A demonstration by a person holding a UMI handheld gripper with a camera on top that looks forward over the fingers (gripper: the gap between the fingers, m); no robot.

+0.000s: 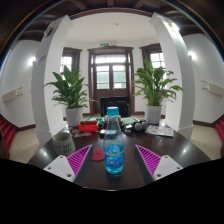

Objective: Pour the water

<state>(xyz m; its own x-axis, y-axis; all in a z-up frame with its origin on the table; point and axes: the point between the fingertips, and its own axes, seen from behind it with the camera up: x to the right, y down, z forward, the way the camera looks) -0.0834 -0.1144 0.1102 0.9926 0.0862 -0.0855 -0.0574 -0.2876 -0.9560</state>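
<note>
A clear plastic water bottle (114, 145) with a blue cap and a blue label stands upright on the dark round table (150, 178). It stands between my two fingers with a gap on each side. My gripper (113, 163) is open, its purple pads (79, 160) spread wide to the left and right of the bottle. No cup or glass shows clearly in view.
A red flat object (98, 153) lies on the table just left of the bottle. Books and small items (92, 126) crowd the far side of the table. Two large potted plants (70, 92) stand beyond it, flanking a doorway (110, 80).
</note>
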